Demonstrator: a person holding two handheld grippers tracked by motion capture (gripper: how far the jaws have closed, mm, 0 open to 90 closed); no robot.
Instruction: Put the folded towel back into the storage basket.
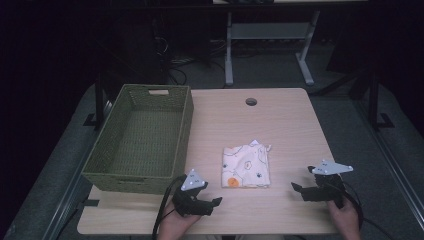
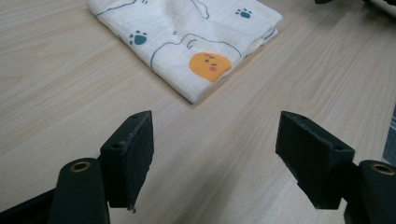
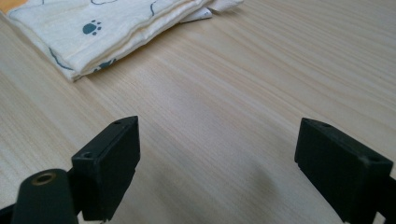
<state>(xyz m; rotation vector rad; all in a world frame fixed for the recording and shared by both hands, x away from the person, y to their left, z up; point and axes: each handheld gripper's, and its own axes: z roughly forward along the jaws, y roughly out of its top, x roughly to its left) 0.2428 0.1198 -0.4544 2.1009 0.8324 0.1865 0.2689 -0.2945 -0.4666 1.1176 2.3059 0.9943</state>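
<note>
A folded cream cloth [image 1: 246, 165] with paw prints and an orange patch lies flat on the wooden table [image 1: 280, 120], right of centre. My left gripper [image 1: 216, 202] rests near the front edge, just left of the cloth's near corner, its jaws wide apart over bare wood. In the left gripper view the cloth [image 2: 187, 37] lies ahead of the open left gripper [image 2: 215, 154]. My right gripper [image 1: 296, 188] sits to the right of the cloth, also open with nothing between its jaws. The right gripper view has the cloth's folded edge [image 3: 107, 28] at upper left, beyond the right gripper [image 3: 217, 158].
A green woven basket [image 1: 115, 170] stands on the table's left half, its near wall close behind the left gripper. A round cable hole [image 1: 251, 102] sits near the far edge. Desk legs and cables stand on the dark floor beyond the table.
</note>
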